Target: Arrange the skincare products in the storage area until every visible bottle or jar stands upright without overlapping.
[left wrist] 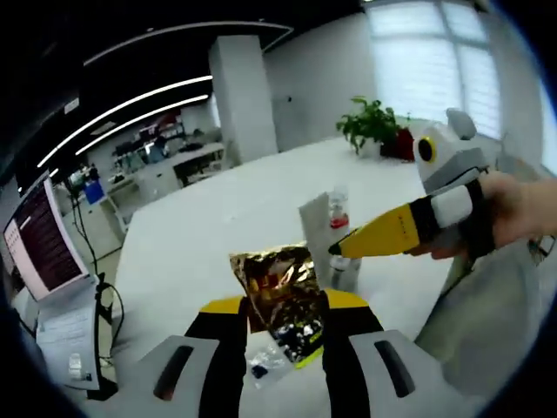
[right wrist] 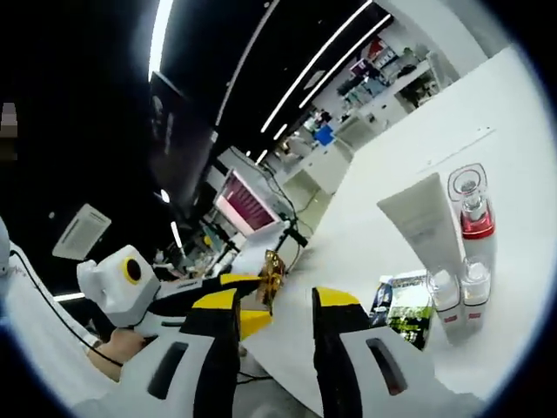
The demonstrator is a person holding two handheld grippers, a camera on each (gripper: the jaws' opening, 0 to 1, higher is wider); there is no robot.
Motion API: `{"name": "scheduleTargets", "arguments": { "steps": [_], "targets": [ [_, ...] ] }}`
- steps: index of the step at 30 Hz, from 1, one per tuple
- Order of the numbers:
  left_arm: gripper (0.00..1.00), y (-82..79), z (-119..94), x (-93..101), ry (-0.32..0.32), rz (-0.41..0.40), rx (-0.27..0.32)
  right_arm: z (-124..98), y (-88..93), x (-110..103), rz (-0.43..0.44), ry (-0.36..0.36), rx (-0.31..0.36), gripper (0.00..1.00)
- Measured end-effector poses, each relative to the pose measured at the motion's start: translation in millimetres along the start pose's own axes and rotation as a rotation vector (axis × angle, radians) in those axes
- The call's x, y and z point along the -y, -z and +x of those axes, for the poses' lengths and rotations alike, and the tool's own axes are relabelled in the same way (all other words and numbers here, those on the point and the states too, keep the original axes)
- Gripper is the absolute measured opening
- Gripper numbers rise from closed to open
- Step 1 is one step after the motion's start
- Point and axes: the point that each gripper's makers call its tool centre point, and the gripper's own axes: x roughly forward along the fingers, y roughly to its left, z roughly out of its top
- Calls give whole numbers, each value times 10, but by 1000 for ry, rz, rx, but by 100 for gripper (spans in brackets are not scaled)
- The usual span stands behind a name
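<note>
The right gripper (right wrist: 274, 326) rises from the bottom of the right gripper view with its jaws apart and nothing between them. Beyond it on the white worktop (right wrist: 487, 104) stand a white tube (right wrist: 422, 228), a clear bottle with a red band (right wrist: 473, 213) and two small white bottles (right wrist: 459, 292) close together. A dark packet (right wrist: 402, 305) lies flat just beside them. At left, the left gripper (right wrist: 252, 292) holds a gold sachet (right wrist: 274, 274).

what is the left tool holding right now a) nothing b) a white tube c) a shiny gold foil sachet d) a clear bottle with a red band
c: in the left gripper view, the left tool is closed on a gold foil sachet that stands up between its jaws, above the white table.
</note>
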Motion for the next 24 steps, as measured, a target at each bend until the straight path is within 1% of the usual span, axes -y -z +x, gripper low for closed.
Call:
{"name": "scheduleTargets", "arguments": {
  "steps": [2,5,11,14,17,19,24],
  "targets": [
    [28,-17,-44,27,3,6,9,32,34,-46,14,-12,-7,21],
    [28,-21,-88,68,1,26,8,68,54,-96,55,-35,-3,17],
    [28,-15,-149,85,0,33,10,102,102,-134,66,-47,-14,6],
    [28,-13,-175,85,-1,36,11,112,91,-157,84,-57,-3,6],
    [28,-10,-195,85,-1,29,10,123,93,-186,86,-69,-1,3],
    [28,2,-214,74,-5,28,6,133,102,-199,88,-71,-3,3],
    [28,24,-244,63,-7,19,1,143,125,-244,120,-86,-1,1]
  ]
}}
